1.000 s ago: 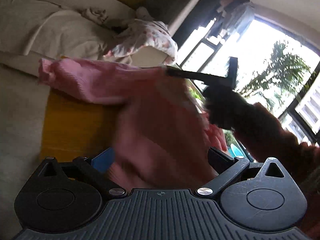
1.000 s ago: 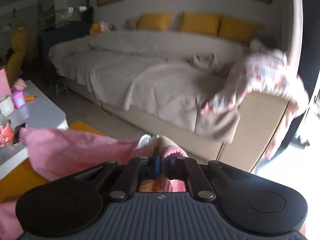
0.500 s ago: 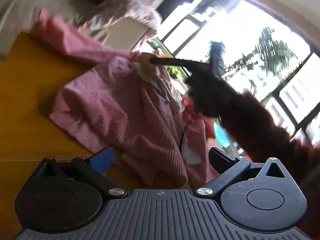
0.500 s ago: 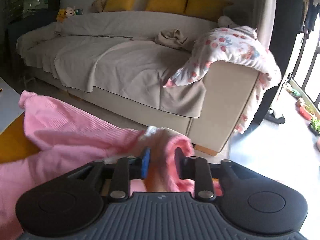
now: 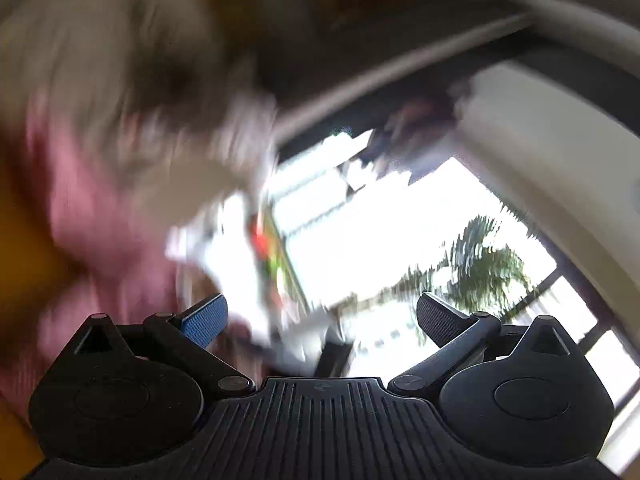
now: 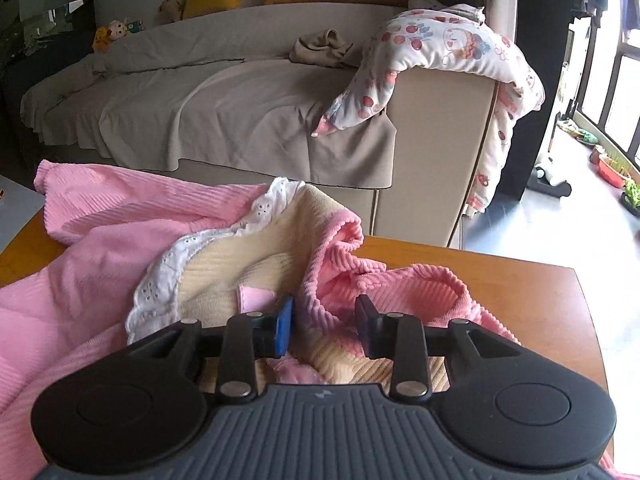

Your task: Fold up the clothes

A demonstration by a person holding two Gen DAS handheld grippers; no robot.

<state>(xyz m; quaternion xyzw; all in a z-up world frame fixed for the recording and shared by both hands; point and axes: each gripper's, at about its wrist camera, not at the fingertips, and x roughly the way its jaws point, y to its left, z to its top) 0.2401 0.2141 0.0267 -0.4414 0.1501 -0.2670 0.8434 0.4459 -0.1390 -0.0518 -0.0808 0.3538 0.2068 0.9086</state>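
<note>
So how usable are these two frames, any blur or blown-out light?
Left wrist view: heavy motion blur smears the pink garment and sofa, the window is blown out, only the left gripper is sharp. Right wrist view: crisp and evenly lit, pink garment and table clear, with fisheye bending at the edges.

Pink ribbed garment (image 6: 120, 240), cream lining, white eyelet trim (image 6: 168, 272); cherry-print blanket (image 6: 452, 48).

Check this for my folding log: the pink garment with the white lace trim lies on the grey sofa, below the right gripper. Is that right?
Not quite. The pink garment with the white lace trim lies on the wooden table, not on the grey sofa behind it; it is below the right gripper. The right wrist view shows this.
</note>
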